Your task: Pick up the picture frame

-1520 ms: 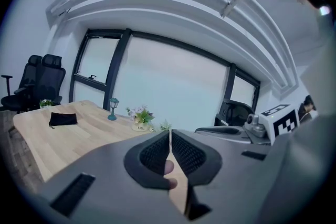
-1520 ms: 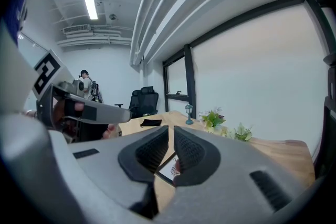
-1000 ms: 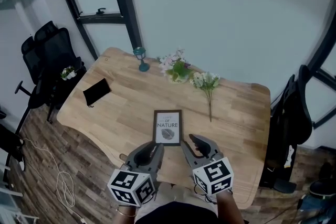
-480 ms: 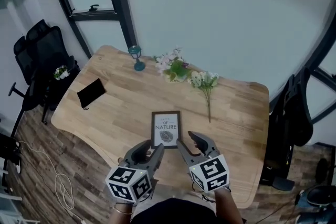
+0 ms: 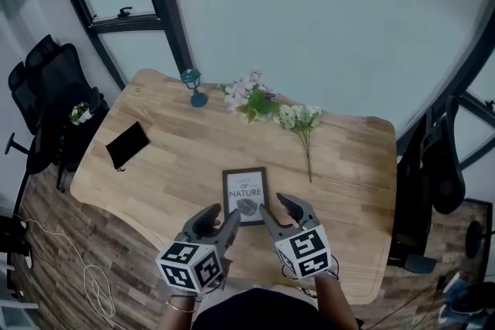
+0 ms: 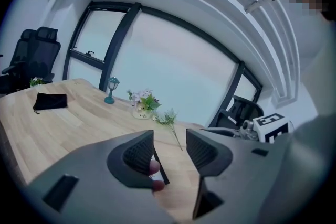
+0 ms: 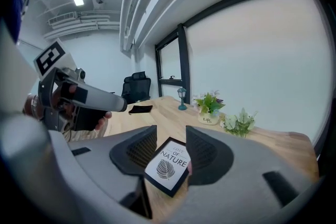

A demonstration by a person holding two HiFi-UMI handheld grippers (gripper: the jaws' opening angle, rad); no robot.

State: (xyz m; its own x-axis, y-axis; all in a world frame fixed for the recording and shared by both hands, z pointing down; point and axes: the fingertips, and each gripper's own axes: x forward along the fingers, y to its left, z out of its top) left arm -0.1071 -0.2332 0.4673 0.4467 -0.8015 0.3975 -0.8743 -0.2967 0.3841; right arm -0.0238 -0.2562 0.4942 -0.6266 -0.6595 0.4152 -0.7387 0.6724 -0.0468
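The picture frame, black-edged with a white leaf print, lies flat on the wooden table near its front edge. My left gripper hovers at the frame's near left corner and my right gripper at its near right corner. Both sets of jaws are opening, with nothing pressed between them. In the right gripper view the frame shows through the gap of the right gripper, lying beyond the fingertips. In the left gripper view only the frame's dark edge shows past the left gripper.
A black pouch lies at the table's left. A teal lantern, a potted flower bunch and a loose flower sprig stand along the back. Office chairs flank the table on both sides.
Both grippers have moved forward and down toward the frame's near edge. Their jaws have spread wider. The frame has stayed where it was.
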